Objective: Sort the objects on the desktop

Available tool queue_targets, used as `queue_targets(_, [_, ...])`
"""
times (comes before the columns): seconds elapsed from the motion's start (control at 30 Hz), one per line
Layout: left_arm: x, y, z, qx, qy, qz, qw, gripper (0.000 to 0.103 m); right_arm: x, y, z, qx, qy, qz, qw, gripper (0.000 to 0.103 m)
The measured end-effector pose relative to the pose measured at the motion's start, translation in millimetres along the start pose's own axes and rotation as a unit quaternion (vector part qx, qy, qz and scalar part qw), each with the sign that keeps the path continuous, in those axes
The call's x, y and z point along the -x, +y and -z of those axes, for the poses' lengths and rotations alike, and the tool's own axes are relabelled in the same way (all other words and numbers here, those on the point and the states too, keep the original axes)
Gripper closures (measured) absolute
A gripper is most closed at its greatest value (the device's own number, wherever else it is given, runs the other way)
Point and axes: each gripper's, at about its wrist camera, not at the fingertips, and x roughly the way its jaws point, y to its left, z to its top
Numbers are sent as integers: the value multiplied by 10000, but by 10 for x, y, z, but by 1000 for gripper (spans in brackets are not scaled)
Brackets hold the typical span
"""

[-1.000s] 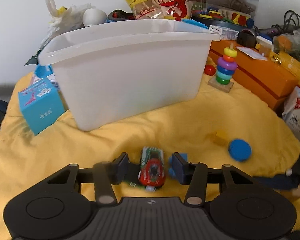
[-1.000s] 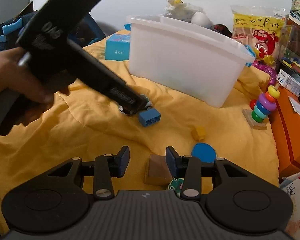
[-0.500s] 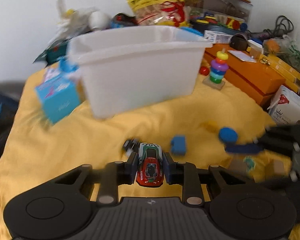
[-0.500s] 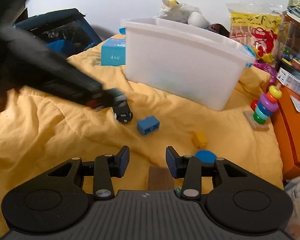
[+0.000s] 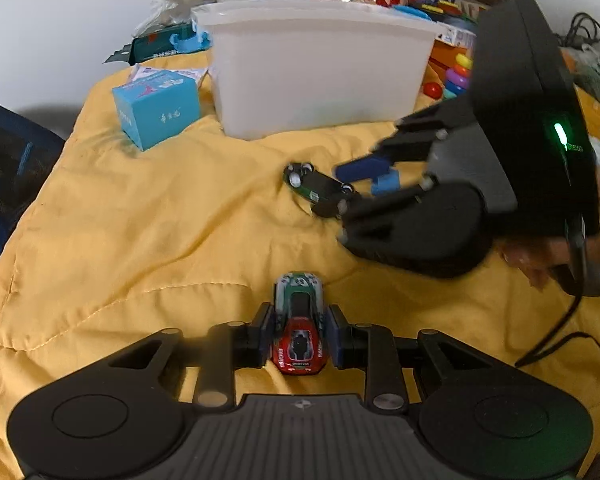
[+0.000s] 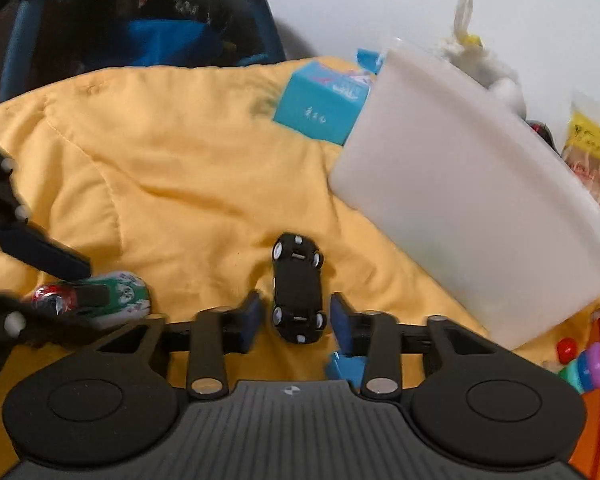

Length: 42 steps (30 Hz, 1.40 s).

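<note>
On the yellow quilt (image 5: 148, 216) in front of the white bin (image 5: 320, 68), both your tools are busy with toy cars. Your left tongs (image 5: 299, 332) are clamped on the red-and-green car (image 5: 299, 320) — pads on its two flanks, nose pointing away from you, which keeps it steady along the line of the fingers for a carry toward the bin. From the right wrist view the same car shows at the left edge, pinched between the dark pads of that tool.

Your right tongs (image 6: 296, 316) have just been closing around the overturned black car (image 6: 298, 292), which lies belly-up with its wheels showing, lengthwise between the pads. A sliver of yellow still shows on either side of it, so I judge the pads are not yet pressing — the grip is unfinished. The approach straddles the car's narrow width, the sensible way to take it.

A blue brick (image 6: 342, 364) sits just beside the right-hand finger, partly hidden under it; mind you don't catch it too. The blue box (image 5: 158, 110) stands to the bin's left, out of the way.
</note>
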Motion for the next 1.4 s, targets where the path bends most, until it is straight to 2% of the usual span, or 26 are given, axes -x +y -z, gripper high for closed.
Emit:
queue_targets(0.13, [-37,-35,19,-120,-17,-63,9999,71,134,-82,26,-336,26,-41,9994,72])
queue_targets(0.23, [-9,9,16,26,-32,37,10000,71,404,-179,114,-782,81,-371,9962,72])
queue_targets(0.3, [13,3,9,81,-42,95,9999,71,568,-304,235,-1462,283,-737,9861,72])
queue_targets(0.33, [28,-17,9,88,-62,119,9999,71,630,-380,307,-1886,432,-995,9761,72])
queue_targets(0.43, [52,-117,-14,36,-118,244,9996,71,723,-565,577,-3244,829,-2179,9167,71])
queue_targets(0.47, [48,-149,-19,31,-120,302,9995,71,731,-590,664,-3556,863,-2393,8994,71])
queue_targets(0.53, [15,-217,-23,-14,-79,396,9992,71,675,-618,794,-3842,931,-2584,8815,71])
queue_targets(0.63, [-20,-302,-13,-135,-46,401,9991,71,567,-656,918,-4117,1094,-2523,8688,70])
queue_targets(0.67, [-23,-320,-6,-165,-38,395,9991,71,581,-663,944,-4127,1042,-2445,8713,68])
queue_targets(0.73, [-22,-351,10,-192,-34,353,9992,71,651,-653,915,-3818,969,-2114,8945,67])
queue_targets(0.77, [-20,-357,16,-198,-35,338,9992,71,690,-651,890,-3663,935,-1907,9059,62])
queue_targets(0.8, [-17,-354,17,-195,-35,331,9993,71,724,-653,872,-3574,908,-1806,9118,59])
queue_targets(0.93, [2,-357,30,-176,-21,291,9994,70,900,-560,735,-2967,703,-1256,9441,60])
queue_targets(1.0, [20,-363,49,-184,-17,272,9995,70,940,-503,674,-2696,603,-1005,9558,59])
queue_targets(1.07, [39,-367,78,-201,-2,249,9995,70,1025,-433,630,-2452,389,-899,9645,58])
queue_targets(1.23, [44,-385,138,-235,15,197,9995,70,1063,-65,607,-1671,373,-461,9841,57])
queue_targets(1.4, [47,-399,132,-226,1,178,9996,70,1074,155,539,-1025,215,-292,9941,59])
